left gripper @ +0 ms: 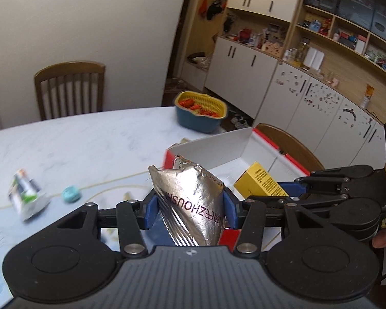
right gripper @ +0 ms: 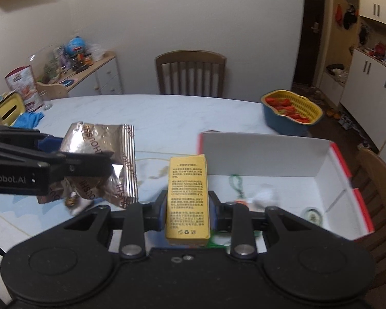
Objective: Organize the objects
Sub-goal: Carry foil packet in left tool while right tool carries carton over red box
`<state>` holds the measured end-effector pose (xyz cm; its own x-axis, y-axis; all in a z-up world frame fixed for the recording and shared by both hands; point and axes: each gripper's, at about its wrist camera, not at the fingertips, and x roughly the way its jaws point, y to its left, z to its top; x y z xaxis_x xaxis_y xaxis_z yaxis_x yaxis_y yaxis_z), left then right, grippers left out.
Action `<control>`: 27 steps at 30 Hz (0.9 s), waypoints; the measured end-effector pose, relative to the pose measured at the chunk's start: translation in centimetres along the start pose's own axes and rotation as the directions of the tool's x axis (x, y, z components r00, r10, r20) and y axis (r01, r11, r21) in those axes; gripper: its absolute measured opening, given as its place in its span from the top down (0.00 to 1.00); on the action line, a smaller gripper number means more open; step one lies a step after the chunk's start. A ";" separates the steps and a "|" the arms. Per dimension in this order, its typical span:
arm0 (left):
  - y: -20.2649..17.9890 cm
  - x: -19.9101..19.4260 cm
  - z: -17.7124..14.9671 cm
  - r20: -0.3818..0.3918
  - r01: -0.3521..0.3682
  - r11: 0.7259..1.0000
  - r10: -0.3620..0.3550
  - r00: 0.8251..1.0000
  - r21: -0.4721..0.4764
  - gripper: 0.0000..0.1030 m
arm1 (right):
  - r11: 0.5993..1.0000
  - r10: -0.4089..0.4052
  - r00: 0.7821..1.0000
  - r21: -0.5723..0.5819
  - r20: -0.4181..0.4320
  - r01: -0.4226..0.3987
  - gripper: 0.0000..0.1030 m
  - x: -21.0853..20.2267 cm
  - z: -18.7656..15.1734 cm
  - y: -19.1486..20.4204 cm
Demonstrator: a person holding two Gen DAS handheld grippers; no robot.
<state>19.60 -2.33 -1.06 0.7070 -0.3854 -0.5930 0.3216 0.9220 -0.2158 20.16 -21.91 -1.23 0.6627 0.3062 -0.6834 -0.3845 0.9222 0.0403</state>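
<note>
My left gripper (left gripper: 191,207) is shut on a crinkled silver foil packet (left gripper: 193,200) and holds it above the table; the packet also shows in the right wrist view (right gripper: 100,164), left of the box. My right gripper (right gripper: 187,209) is shut on a yellow printed carton (right gripper: 188,195), held at the near left edge of an open white box with red rim (right gripper: 283,154). The carton shows in the left wrist view (left gripper: 260,180) by the same box (left gripper: 218,149). Inside the box lie a green cord (right gripper: 238,184), a white item and a round tin (right gripper: 312,216).
A blue tub with a yellow strainer of red pieces (left gripper: 200,110) stands at the table's far right edge. A small pouch (left gripper: 25,195) and a teal round object (left gripper: 71,194) lie on the marble table (left gripper: 77,141) at left. Chairs stand at the far side and right.
</note>
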 end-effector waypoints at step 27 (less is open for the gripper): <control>-11.9 18.4 2.5 -0.261 0.040 0.994 -0.011 0.965 0.106 0.51 | 0.993 -0.051 0.991 0.100 -0.125 0.063 0.72 7.5 0.1 -17.5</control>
<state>30.38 -20.47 -7.47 0.5144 -0.3719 -0.7727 0.4145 0.8967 -0.1557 31.93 -35.68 -6.99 0.5954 0.2271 -0.7706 -0.2755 0.9588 0.0697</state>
